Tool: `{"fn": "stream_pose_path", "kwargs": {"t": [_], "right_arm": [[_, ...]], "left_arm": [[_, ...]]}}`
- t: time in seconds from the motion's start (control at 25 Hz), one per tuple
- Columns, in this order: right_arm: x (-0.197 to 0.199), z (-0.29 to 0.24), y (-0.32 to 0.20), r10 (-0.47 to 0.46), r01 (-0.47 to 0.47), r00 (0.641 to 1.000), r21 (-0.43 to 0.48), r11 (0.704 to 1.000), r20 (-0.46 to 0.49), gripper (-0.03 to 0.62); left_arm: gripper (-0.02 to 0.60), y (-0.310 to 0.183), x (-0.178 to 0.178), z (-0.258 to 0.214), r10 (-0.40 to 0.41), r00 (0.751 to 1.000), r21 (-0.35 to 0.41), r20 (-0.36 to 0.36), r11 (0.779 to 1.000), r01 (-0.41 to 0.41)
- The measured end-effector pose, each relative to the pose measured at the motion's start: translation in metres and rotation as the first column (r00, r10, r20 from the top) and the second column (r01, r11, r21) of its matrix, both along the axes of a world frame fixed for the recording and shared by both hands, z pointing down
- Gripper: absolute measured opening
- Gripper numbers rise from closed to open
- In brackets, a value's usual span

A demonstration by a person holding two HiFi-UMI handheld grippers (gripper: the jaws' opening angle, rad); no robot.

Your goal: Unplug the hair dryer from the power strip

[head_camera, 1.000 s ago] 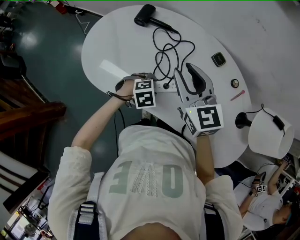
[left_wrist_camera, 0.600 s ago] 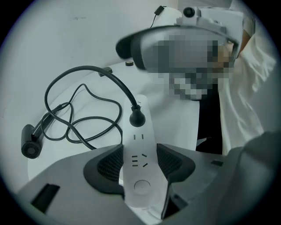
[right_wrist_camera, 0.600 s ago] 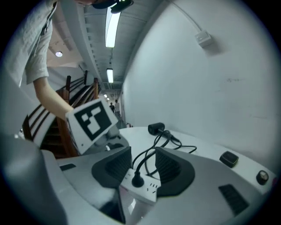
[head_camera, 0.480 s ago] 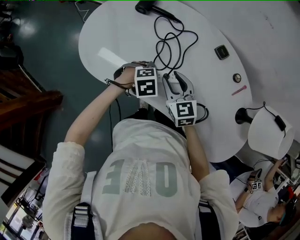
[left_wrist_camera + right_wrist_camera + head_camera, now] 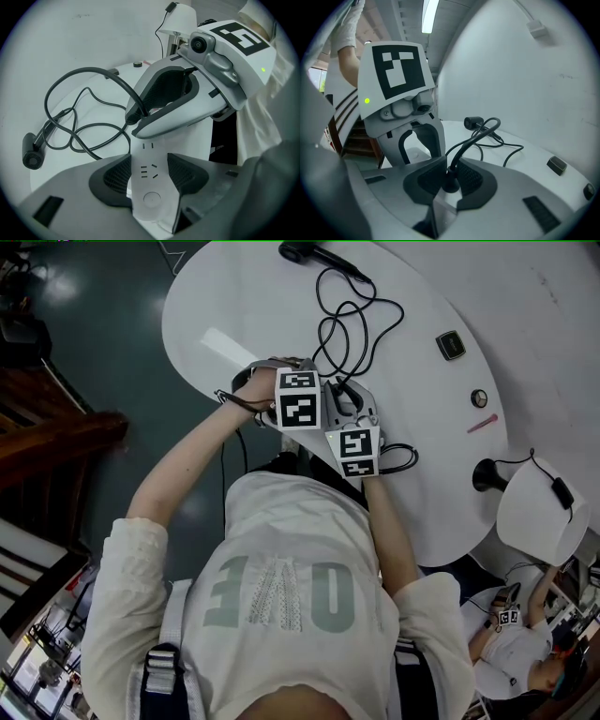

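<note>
A white power strip (image 5: 149,187) lies on the round white table (image 5: 234,306), and my left gripper (image 5: 149,161) is shut on it, one pad on each long side. The black plug (image 5: 450,182) stands in the strip just beyond. My right gripper (image 5: 449,176) has just been closing, and its pads now press the plug from both sides. In the head view both marker cubes sit side by side at the near table edge and hide the strip. The black cable (image 5: 349,320) loops across the table to the black hair dryer (image 5: 298,251) at the far edge.
A white lamp (image 5: 542,512) on a black base stands at the right edge. A small black box (image 5: 451,344), a round knob (image 5: 479,397) and a pink pen (image 5: 487,423) lie right of the cable. Dark floor borders the table's left side.
My right gripper has come down and to the left, from well right of the strip to right beside the left gripper, and its jaws have narrowed round the plug. The left gripper has stayed put.
</note>
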State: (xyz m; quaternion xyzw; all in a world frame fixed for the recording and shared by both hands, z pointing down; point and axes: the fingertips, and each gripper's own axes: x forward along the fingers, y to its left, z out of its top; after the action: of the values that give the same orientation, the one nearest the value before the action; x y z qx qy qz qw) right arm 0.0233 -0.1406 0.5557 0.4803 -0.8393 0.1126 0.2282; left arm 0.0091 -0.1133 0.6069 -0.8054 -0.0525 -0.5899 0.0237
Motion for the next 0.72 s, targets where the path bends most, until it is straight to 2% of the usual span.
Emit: {"fn": "stream_pose_path", "kwargs": {"t": [0.28, 0.6, 0.68, 0.72], "right_arm": [[0.006, -0.003, -0.004, 0.031, -0.028, 0.998, -0.06, 0.998, 0.05, 0.052], [0.008, 0.001, -0.001, -0.048, 0.055, 0.997, -0.119, 0.991, 0.061, 0.049], [0.013, -0.031, -0.011, -0.014, 0.022, 0.986, -0.047, 0.999, 0.167, 0.049], [0.021, -0.073, -0.026, 0.013, -0.025, 0.968, 0.045, 0.999, 0.252, 0.049]], "left_arm": [[0.249, -0.001, 0.002, 0.002, -0.025, 0.999, -0.005, 0.04, 1.0, 0.025], [0.249, -0.001, 0.005, 0.005, -0.021, 0.997, -0.003, 0.072, 1.0, 0.021], [0.249, 0.001, 0.003, 0.006, -0.019, 0.997, 0.0, 0.077, 1.0, 0.019], [0.249, 0.001, 0.003, 0.007, -0.015, 0.997, -0.004, 0.081, 1.0, 0.015]]}}
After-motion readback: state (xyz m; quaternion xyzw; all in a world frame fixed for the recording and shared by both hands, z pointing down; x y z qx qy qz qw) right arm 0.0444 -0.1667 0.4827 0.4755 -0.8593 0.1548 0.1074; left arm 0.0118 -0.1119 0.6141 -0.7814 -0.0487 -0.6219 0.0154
